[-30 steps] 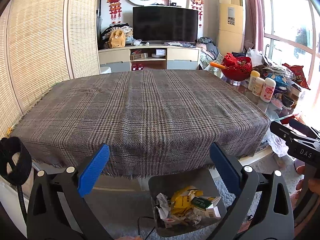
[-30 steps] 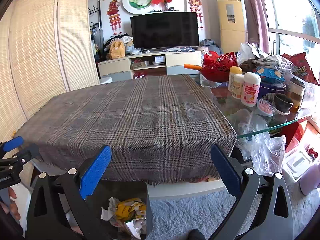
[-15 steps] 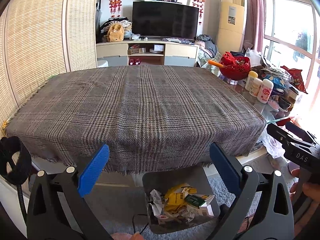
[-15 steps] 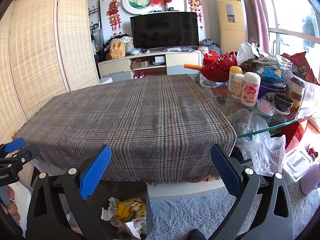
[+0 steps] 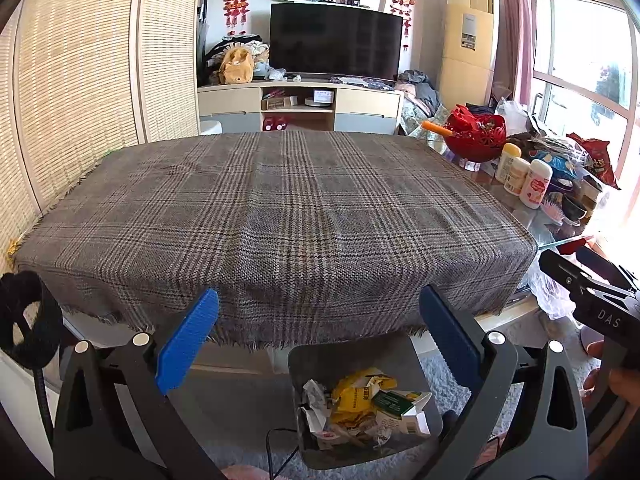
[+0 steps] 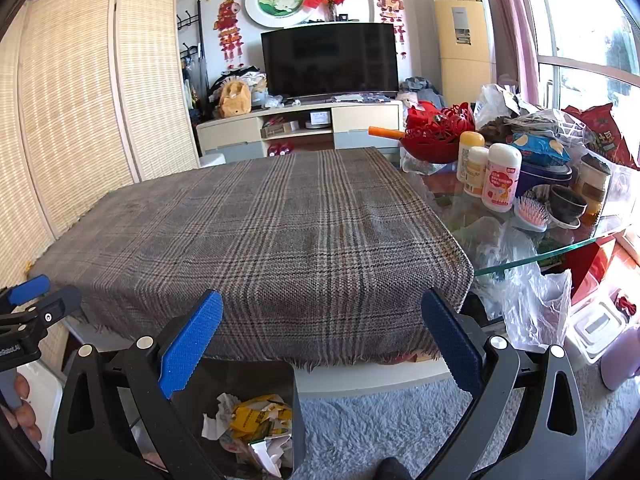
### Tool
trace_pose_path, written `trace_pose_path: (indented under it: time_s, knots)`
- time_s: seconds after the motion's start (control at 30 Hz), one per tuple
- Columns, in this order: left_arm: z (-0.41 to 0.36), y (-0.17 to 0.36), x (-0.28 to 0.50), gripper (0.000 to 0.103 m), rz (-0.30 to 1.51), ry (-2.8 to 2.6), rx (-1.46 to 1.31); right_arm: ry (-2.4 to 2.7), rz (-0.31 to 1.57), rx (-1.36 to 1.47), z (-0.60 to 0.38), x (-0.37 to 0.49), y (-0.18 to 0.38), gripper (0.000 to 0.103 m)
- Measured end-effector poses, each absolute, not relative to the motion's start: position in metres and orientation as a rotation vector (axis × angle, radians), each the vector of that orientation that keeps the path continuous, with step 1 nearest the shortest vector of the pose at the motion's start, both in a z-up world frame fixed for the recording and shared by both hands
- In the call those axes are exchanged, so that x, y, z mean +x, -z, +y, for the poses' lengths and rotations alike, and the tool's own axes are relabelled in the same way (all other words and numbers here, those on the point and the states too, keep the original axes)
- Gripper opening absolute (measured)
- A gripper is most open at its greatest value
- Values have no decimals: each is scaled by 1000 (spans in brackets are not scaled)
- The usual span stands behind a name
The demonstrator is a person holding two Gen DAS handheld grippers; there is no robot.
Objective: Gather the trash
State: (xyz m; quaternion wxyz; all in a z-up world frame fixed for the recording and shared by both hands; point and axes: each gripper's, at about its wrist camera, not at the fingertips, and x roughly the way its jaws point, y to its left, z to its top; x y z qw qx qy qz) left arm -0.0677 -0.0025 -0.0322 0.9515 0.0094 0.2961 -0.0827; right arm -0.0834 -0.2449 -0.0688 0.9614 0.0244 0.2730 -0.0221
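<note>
A grey bin [image 5: 320, 364] stands on the floor under the near table edge, holding crumpled trash [image 5: 360, 404] of yellow wrappers, white paper and a green-white carton. In the right wrist view the same bin [image 6: 294, 408] and trash [image 6: 256, 424] sit low left. My left gripper [image 5: 320, 338] hangs open above the bin with nothing between its blue pads. My right gripper [image 6: 322, 340] is open and empty too, in front of the plaid tablecloth [image 6: 256, 232]. Each gripper shows at the edge of the other's view.
The plaid cloth [image 5: 280, 216] covers most of the table. Its glass right end [image 6: 532, 256] carries bottles [image 6: 500, 178], a red bowl [image 6: 436, 136], bags and a hairbrush. A plastic bag [image 6: 536, 304] hangs there. A woven screen [image 5: 80, 92] stands left, a TV unit behind.
The left gripper has risen and drawn back a little, so the table and bin sit lower in its view. The right gripper has hardly moved. Both stay open.
</note>
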Motion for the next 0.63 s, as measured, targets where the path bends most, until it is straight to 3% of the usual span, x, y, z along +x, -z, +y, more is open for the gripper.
trace_pose_path:
  time_s: [0.63]
  knots:
    - [-2, 33, -68, 95, 607, 166, 22, 44, 556, 53, -245, -84, 71, 100]
